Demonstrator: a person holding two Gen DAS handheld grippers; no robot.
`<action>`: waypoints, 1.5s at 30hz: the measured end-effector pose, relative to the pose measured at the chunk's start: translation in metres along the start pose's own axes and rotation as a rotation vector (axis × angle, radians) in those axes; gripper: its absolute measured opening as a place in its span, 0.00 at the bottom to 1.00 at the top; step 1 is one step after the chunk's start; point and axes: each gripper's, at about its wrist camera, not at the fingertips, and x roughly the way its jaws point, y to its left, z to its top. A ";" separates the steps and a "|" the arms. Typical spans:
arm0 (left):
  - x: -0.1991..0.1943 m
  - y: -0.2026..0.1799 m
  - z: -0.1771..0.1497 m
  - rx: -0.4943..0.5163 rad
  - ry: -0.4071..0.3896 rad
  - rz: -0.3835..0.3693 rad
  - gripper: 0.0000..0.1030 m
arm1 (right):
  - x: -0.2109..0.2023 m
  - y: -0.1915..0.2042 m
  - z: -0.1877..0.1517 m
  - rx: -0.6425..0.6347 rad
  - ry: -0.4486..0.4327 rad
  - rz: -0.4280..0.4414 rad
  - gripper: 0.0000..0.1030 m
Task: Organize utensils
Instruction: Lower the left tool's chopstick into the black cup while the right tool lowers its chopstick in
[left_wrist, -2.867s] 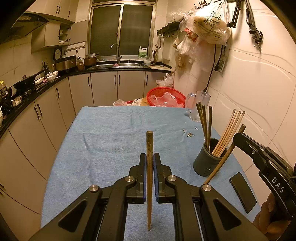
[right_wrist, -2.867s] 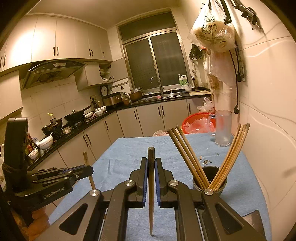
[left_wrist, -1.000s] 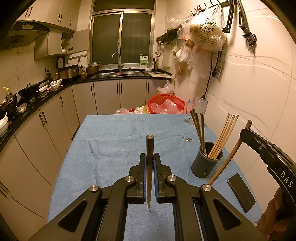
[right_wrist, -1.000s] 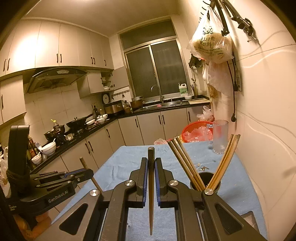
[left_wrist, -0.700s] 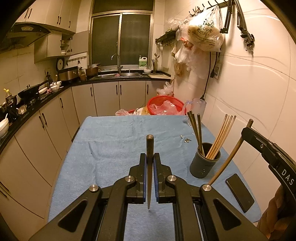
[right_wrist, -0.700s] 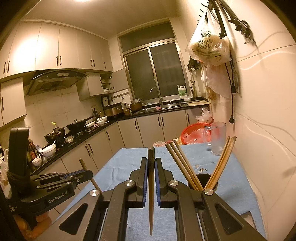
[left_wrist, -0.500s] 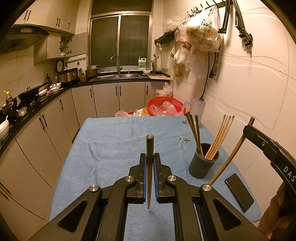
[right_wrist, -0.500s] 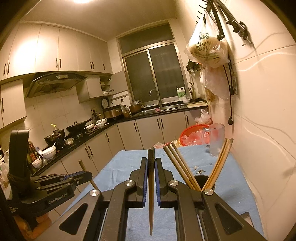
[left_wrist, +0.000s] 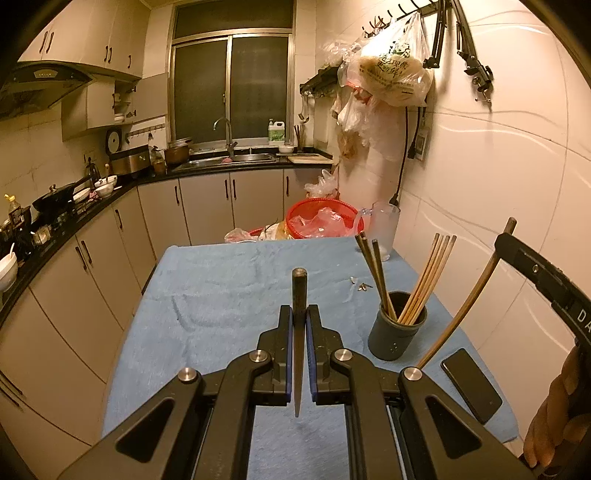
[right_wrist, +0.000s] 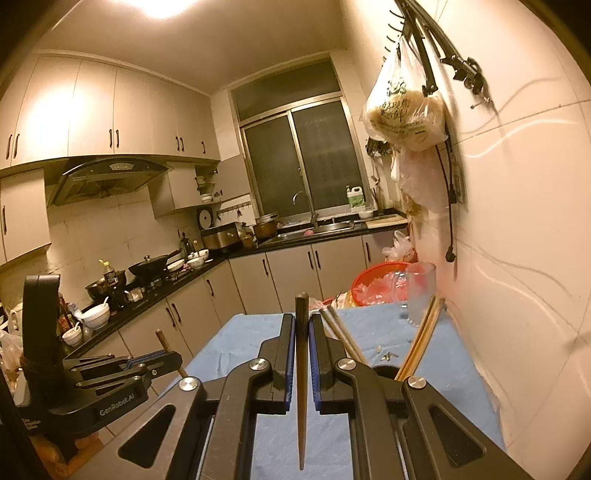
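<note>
Item: left gripper (left_wrist: 299, 325), clamped on one dark chopstick (left_wrist: 298, 332), held above the blue cloth (left_wrist: 207, 295) (little shift over the past second).
Item: right gripper (right_wrist: 302, 332), closed on a second chopstick (right_wrist: 301, 369), lifted slightly since a second earlier; dark cup (left_wrist: 397, 338) now lower in its view, rim mostly hidden behind the jaws.
Cup: on the cloth near the wall, already stocked with dark and pale chopsticks.
Judged: both sticks carried, neither yet dropped in; right one likelier first.
</note>
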 end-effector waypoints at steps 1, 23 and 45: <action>-0.001 -0.001 0.001 0.003 -0.001 -0.003 0.07 | -0.002 -0.001 0.002 0.002 -0.006 -0.003 0.08; -0.010 -0.046 0.059 0.045 -0.039 -0.126 0.07 | -0.013 -0.050 0.055 0.050 -0.078 -0.062 0.08; 0.060 -0.099 0.121 0.019 -0.039 -0.222 0.07 | 0.053 -0.104 0.082 0.090 -0.047 -0.138 0.08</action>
